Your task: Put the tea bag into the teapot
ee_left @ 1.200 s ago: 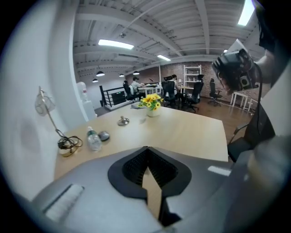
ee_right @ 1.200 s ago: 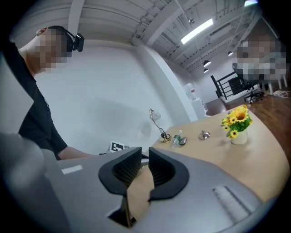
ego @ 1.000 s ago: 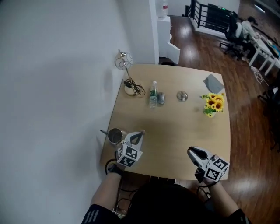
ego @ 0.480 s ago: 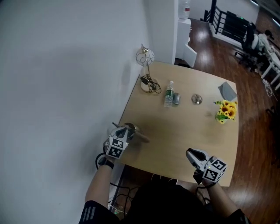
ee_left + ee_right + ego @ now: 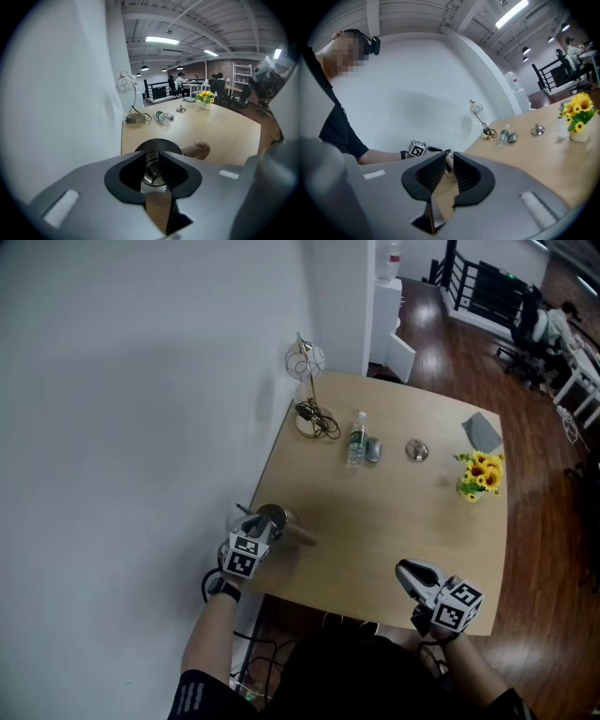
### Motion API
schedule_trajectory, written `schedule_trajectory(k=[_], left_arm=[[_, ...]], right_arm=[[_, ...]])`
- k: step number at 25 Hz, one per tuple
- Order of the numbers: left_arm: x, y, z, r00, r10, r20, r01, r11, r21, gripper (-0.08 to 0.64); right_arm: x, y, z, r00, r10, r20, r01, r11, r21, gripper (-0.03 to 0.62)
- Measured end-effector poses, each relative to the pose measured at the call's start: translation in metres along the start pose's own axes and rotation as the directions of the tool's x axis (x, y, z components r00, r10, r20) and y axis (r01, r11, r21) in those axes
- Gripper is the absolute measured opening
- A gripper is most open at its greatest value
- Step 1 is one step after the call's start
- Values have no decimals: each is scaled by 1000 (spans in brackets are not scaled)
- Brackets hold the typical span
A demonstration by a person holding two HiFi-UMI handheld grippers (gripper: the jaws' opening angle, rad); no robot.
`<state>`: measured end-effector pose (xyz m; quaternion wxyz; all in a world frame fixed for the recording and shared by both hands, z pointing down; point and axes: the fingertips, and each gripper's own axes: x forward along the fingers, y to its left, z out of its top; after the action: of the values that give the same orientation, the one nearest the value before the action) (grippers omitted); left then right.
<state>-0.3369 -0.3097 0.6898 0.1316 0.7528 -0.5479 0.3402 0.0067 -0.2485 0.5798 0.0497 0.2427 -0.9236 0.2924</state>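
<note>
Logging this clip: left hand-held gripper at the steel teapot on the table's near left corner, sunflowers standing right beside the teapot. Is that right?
Not quite. The head view shows the sunflowers far from the teapot, near the right edge of the table. The left hand-held gripper is at the teapot on the near left corner, jaws opening with nothing gripped between them.

One teapot (image 5: 272, 517), one bottle (image 5: 356, 440), one flower vase (image 5: 470, 491)

i see a plain white wall (image 5: 141, 381) running along the left edge of a pale wooden table (image 5: 403, 521). dark wood floor (image 5: 553, 549) stretches to a black railing (image 5: 487, 296) and office chairs (image 5: 534, 329). strip lights (image 5: 161, 41) glow overhead.
</note>
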Motion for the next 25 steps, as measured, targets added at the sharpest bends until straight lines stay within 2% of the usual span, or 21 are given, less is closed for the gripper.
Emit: schedule_trajectory(k=[6,9,12,17,20,25], left_arm=[[-12,1,21,998,15,54,-16,1000,12,81],[-30,-9,45,990,28,138,-29,1000,5,81],[-48,-30,71,978,11,210,-12,1000,3,81],[-65,-72,110,947,-66,314,54,997,46,81],[-74,-100,127,926,-133,354,120,991,57,89],[-83,-156,130,884,-283,373,276,958,72,107]], right_arm=[[-7,-2,7,1000,-15,22,15,1000,4,58],[-10,-4,12,999,-24,38,24,1000,1,58],[-15,-5,21,997,-34,62,35,999,-1,58],[-25,-7,31,993,-62,104,62,998,1,58],[-32,-3,35,988,-80,134,80,997,5,58],[-46,8,31,979,-127,162,130,991,-9,46]])
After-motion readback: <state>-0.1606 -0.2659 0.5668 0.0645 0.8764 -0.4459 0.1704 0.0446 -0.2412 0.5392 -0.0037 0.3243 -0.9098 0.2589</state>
